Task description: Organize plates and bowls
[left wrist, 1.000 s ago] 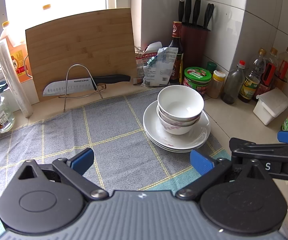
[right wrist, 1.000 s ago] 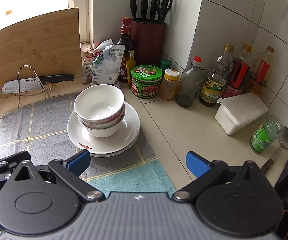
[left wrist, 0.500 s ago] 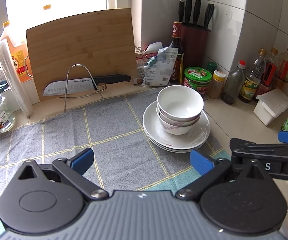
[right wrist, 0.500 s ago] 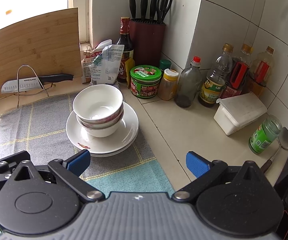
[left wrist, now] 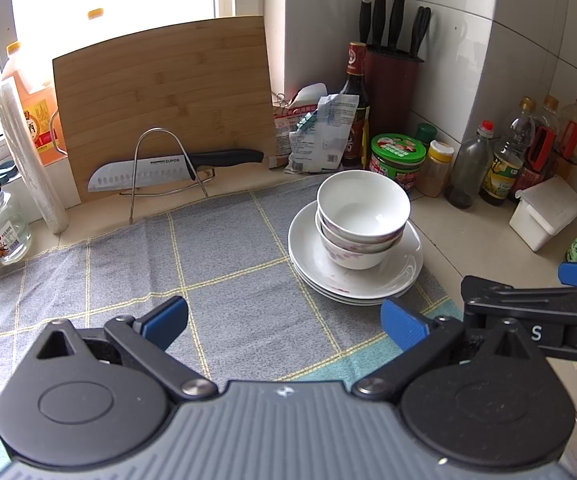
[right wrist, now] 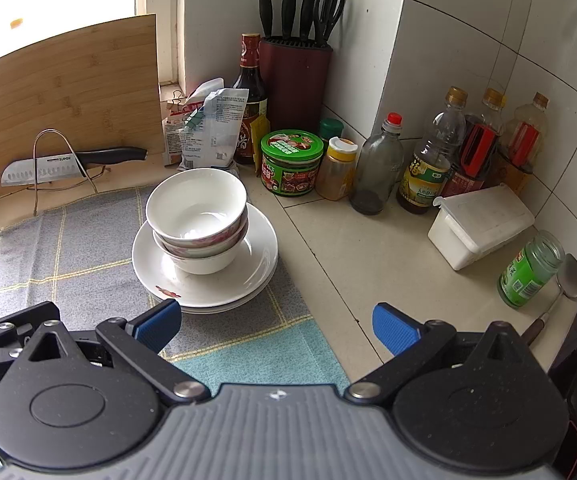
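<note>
So the bowls (right wrist: pixel 196 216) are nested one inside another and sit on the stacked plates (right wrist: pixel 248 268), probably so the whole lot takes one footprint and nothing slides. The pile rests on the far right part of a grey checked cloth (left wrist: pixel 224 280), which likely cushions the dishes on the table (right wrist: pixel 368 264), close to the jars and bottles in the corner. Both sets of tongs are spread wide and hold nothing: left tongs (left wrist: pixel 284 322) hover over bare cloth, right tongs (right wrist: pixel 274 326) hang just short of the plates' near rim. My guess is the stack's basically sorted already. Cutting board (left wrist: pixel 164 100) leans against the window with a knife (left wrist: pixel 160 168) in a wire rack, out of the way.
</note>
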Demonstrator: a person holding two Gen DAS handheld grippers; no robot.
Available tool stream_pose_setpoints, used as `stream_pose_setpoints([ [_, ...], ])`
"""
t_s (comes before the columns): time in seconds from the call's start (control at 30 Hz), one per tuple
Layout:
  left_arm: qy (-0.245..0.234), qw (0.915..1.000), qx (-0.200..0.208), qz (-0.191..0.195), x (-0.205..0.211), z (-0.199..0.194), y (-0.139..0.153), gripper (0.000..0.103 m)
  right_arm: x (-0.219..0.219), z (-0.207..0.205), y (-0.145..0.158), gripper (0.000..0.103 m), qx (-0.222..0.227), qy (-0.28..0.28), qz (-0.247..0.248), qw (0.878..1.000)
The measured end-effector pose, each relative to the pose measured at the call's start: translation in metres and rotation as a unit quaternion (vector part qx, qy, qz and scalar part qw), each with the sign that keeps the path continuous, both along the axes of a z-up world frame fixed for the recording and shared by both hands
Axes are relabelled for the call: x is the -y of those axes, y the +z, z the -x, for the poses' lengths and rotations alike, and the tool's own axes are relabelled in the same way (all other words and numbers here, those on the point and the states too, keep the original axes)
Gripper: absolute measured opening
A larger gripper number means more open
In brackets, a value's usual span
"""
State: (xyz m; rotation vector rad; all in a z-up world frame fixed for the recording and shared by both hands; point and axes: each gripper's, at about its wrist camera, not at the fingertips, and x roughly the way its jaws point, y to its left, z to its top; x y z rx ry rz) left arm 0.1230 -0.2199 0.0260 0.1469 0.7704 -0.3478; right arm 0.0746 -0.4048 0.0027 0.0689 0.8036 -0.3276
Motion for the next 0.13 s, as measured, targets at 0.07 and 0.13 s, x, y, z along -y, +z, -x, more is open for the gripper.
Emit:
stream_pose_setpoints([
  [0.07,0.0,1.0,0.0,0.0,0.0001,0.0001,0.0,0.102,0.0003,0.0001,0.0001,0.103,0.0,0.0,-0.001,1.0],
  [0.13,0.001,1.0,0.0,0.0,0.0003,0.0,-0.0001,0.102,0.0008,0.0003,0.0001,0.103,0.0,0.0,-0.001,1.0],
])
